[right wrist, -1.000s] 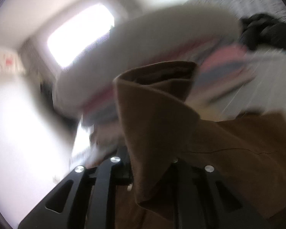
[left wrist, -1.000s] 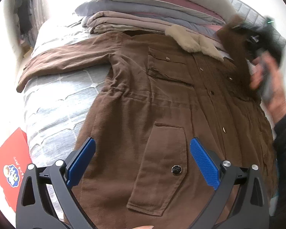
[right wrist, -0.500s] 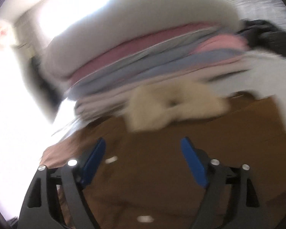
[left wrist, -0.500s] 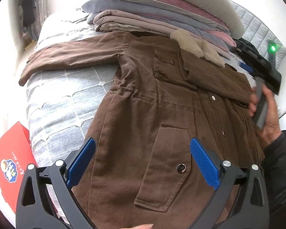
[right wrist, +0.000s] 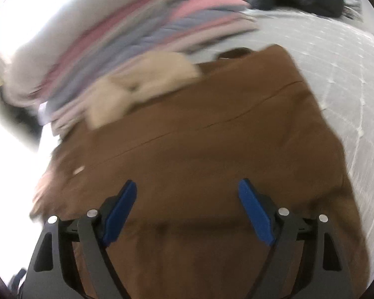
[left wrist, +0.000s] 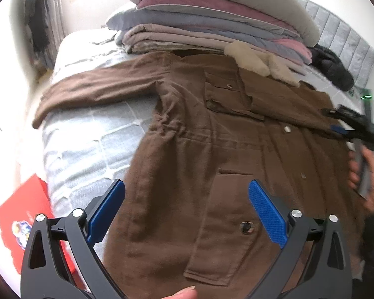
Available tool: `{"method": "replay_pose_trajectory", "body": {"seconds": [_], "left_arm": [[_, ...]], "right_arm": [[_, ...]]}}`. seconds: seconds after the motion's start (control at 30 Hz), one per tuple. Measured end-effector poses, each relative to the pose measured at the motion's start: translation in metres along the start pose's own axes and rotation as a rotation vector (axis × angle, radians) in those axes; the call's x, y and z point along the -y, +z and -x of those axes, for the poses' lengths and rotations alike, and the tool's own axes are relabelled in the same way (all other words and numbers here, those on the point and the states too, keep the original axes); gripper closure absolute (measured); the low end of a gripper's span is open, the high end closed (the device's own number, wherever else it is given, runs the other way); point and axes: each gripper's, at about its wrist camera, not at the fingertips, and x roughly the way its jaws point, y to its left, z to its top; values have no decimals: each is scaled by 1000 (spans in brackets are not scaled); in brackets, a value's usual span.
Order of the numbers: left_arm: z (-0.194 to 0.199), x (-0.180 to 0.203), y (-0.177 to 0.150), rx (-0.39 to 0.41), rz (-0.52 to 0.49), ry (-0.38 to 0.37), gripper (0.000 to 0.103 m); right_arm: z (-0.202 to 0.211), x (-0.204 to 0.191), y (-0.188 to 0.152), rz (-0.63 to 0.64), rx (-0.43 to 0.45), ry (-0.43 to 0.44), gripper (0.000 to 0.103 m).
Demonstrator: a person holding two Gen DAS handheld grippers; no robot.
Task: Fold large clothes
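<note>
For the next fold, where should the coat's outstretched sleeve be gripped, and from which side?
Judging by its pose, grip the cuff end of the outstretched sleeve on the brown coat, coming from the bed's outer edge. It lies flat, pointing away from the body, so the free end lifts easily.

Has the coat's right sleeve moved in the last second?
Yes. The sleeve was lifted near the stacked bedding; now it lies folded across the coat chest, below the fleece collar.

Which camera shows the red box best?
The left wrist view. The red box sits low on the left, beside the bed, partly behind the left gripper. The right wrist view doesn't show it at all.
</note>
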Motion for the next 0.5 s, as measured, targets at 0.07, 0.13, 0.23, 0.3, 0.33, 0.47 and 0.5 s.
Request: {"method": "replay_pose_trajectory", "body": {"seconds": [0.07, 0.13, 0.23, 0.3, 0.33, 0.47, 0.5], "left_arm": [[1, -1, 0, 9, -10, 18, 7], [4, -2, 0, 23, -18, 38, 7], [9, -2, 0, 42, -28, 54, 7], [14, -2, 0, 59, -37, 67, 7], [16, -3, -1, 67, -41, 73, 7], [22, -5, -1, 83, -52, 84, 7], [22, -5, -1, 84, -53, 86, 7]], "right_arm": [[14, -13, -31, 18, -20, 62, 15], [19, -25, -65, 22, -64, 100, 15], [26, -43, -95, 31, -150, 136, 15], [41, -55, -103, 44, -134, 156, 15], [48, -62, -105, 52, -119, 167, 15], [59, -80, -114, 54, -83, 203, 15], [54, -81, -116, 49, -86, 207, 15]]}}
